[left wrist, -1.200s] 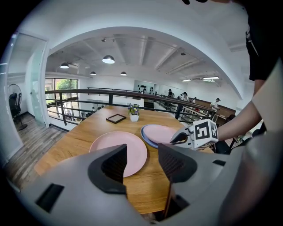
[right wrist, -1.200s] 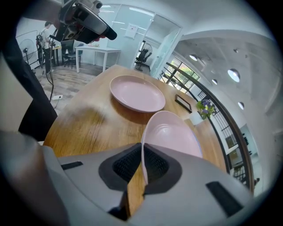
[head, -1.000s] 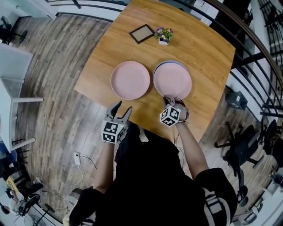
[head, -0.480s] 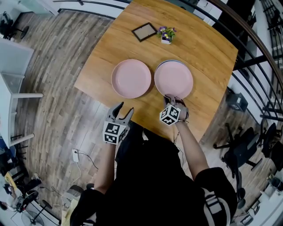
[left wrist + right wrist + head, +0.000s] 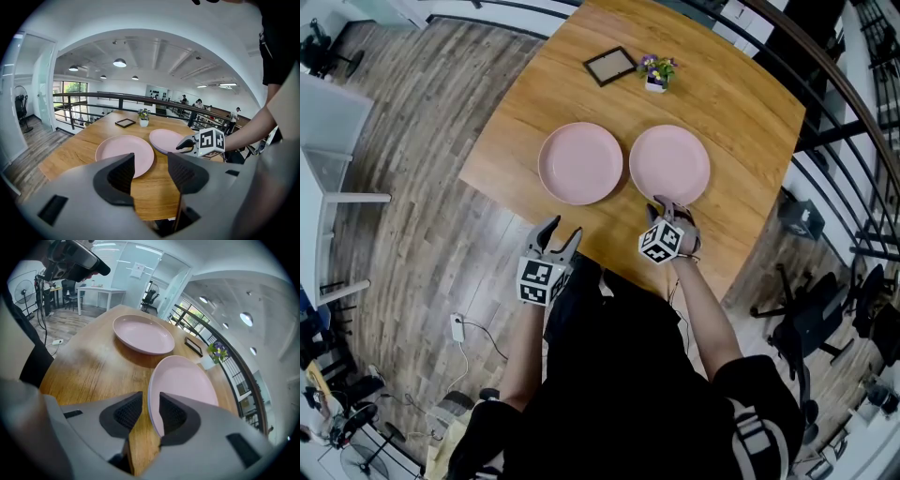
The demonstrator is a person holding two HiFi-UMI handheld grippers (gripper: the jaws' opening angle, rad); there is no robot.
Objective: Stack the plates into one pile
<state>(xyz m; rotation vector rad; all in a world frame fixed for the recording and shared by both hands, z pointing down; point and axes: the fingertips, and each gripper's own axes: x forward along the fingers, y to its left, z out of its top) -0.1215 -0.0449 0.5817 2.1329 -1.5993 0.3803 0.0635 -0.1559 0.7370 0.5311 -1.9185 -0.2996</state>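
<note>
Two pink plates lie side by side on the wooden table [image 5: 712,94]. My right gripper [image 5: 667,206] is at the near rim of the right plate [image 5: 669,164]. Its jaws have just been opening, and the plate's rim [image 5: 154,399] stands between them with a gap showing, so the pads no longer press it. A pale bluish edge shows under that rim. The left plate [image 5: 579,162] lies alone. Off the table's near edge hangs my left gripper [image 5: 562,228], open, with nothing between its fingers [image 5: 121,176].
A dark picture frame [image 5: 610,66] and a small flower pot [image 5: 655,71] stand at the table's far side. Black railings run past the table's right and far edges. Wood floor lies to the left, with a white table [image 5: 333,141].
The right gripper's jaws have parted from the right plate's rim. The bluish plate edge that showed behind the pink one is now covered. The left gripper has hardly moved.
</note>
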